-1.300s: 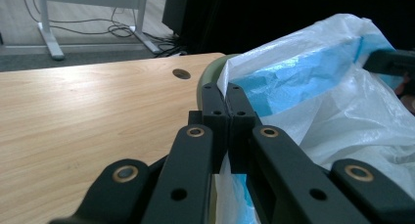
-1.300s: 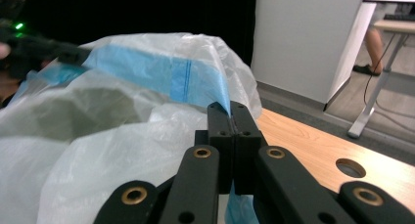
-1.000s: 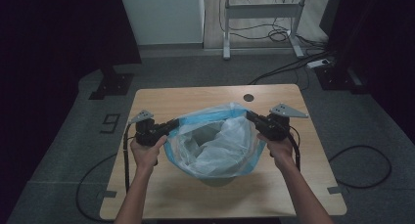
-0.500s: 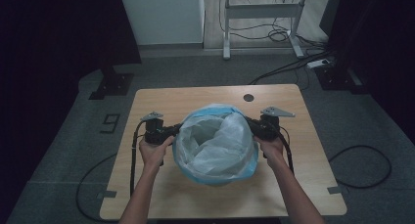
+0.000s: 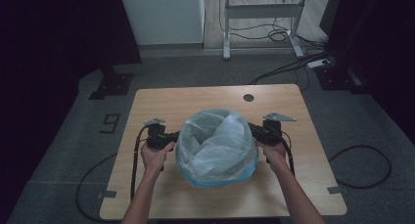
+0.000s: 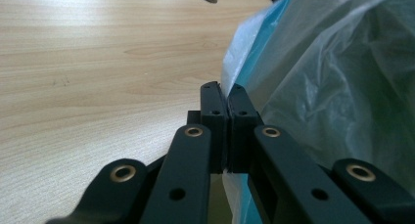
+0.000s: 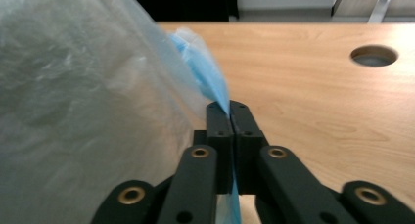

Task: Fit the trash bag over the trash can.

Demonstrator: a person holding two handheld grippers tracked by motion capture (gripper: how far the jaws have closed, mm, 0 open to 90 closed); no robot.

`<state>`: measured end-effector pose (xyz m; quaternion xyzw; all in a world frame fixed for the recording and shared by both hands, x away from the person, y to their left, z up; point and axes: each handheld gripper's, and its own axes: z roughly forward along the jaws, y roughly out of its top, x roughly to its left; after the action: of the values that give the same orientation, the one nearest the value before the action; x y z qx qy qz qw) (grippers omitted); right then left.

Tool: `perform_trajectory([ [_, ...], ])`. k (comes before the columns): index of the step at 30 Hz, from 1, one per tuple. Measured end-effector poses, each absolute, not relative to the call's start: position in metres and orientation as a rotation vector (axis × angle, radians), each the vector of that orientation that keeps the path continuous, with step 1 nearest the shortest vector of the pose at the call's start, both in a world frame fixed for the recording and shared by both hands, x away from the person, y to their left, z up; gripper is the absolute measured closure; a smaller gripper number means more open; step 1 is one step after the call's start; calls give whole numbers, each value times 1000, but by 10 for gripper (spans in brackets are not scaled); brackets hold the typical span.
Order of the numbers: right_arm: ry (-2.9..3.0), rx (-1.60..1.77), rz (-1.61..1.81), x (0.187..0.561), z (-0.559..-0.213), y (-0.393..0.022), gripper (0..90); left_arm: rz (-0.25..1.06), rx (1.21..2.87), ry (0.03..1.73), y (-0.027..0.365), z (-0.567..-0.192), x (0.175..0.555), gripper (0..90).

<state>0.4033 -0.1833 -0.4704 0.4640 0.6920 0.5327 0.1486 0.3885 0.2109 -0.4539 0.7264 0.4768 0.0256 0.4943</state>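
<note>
Wooden table (image 5: pixel 293 185) in a dark room, translucent blue plastic bag (image 5: pixel 218 145) sitting mid-table over a round bin. Left gripper (image 5: pixel 172 137) clamped on bag's left edge. Right gripper (image 5: pixel 252 128) pinches the right edge, jaws just easing apart slightly with film between them.

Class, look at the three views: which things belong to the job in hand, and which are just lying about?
In the job:
blue plastic bag
left gripper, pinching the bag's edge
right gripper, pinching the opposite edge

Lying about:
table
floor cables
metal stand
</note>
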Motion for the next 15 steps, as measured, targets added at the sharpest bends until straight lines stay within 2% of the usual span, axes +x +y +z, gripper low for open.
perform_trajectory([
  [1, 1949, 1334, 1559, 401, -468, -188, 757, 69, 1759, 1151, 212, -453, 387, 867],
  [4, 1891, 1287, 1628, 391, -459, -198, 696, 95, 1739, 1134, 215, -446, 383, 851],
  [5, 1874, 1256, 1649, 384, -454, -202, 652, 100, 1737, 1132, 216, -445, 382, 850],
  [6, 1874, 1256, 1649, 384, -454, -202, 652, 100, 1737, 1132, 216, -445, 382, 849],
  [7, 1861, 1210, 1673, 371, -447, -210, 563, 110, 1731, 1130, 218, -442, 380, 849],
  [15, 1944, 1028, 1793, 320, -447, -233, 431, 122, 1713, 1134, 223, -442, 375, 851],
])
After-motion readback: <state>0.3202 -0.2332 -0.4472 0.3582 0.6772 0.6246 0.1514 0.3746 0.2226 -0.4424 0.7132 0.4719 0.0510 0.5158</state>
